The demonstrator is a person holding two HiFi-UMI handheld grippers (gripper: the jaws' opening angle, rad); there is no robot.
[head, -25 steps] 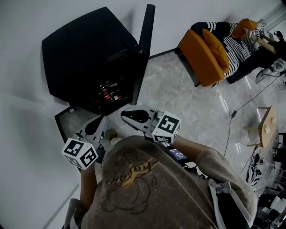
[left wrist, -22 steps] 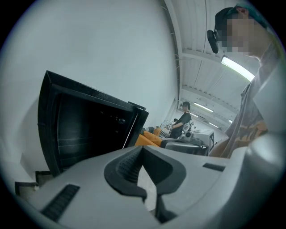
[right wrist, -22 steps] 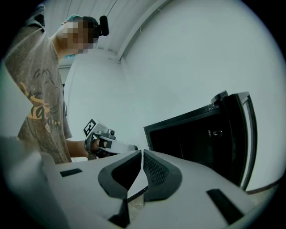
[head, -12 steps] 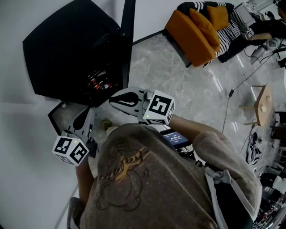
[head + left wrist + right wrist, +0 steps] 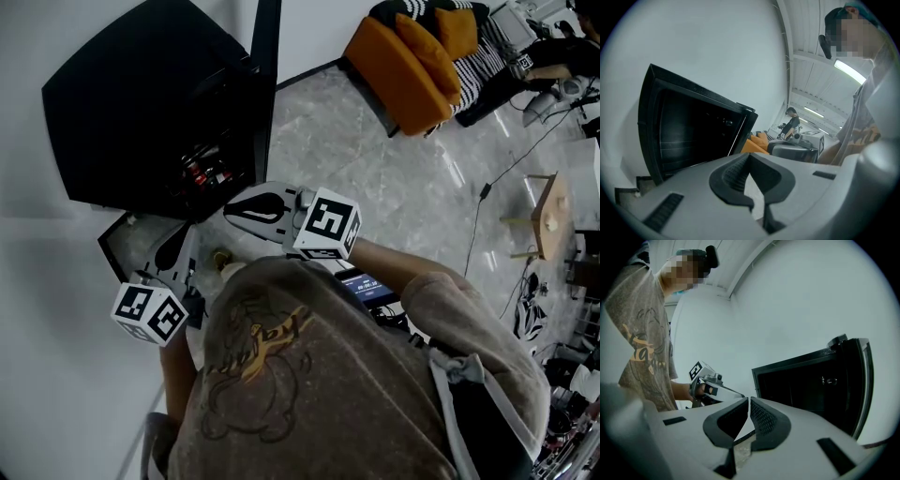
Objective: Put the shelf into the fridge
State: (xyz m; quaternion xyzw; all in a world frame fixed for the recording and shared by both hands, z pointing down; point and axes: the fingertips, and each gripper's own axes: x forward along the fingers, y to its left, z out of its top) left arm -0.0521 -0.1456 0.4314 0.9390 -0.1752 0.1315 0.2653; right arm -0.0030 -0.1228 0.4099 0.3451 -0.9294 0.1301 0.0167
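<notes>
A black mini fridge (image 5: 141, 112) stands against the white wall with its door (image 5: 265, 56) swung open; red cans (image 5: 202, 171) show inside. A clear panel with a dark rim, the shelf (image 5: 120, 248), lies on the floor beside the fridge. My left gripper (image 5: 186, 234) hangs just above that panel, jaws shut and empty (image 5: 750, 157). My right gripper (image 5: 231, 208) points at the fridge opening from the right, also shut with nothing between its jaws (image 5: 748, 401). The fridge's dark interior fills the left gripper view (image 5: 689, 136) and shows in the right gripper view (image 5: 806, 380).
An orange sofa (image 5: 403, 56) with a seated person in stripes (image 5: 487, 47) is at the back right. A cable (image 5: 487, 187) runs over the marble floor, and a wooden stool (image 5: 551, 216) stands at the right. Another person (image 5: 790, 124) stands far off.
The head camera has swung, shifting the fridge left in view. Both grippers hold about the same pose in front of the fridge and stay shut.
</notes>
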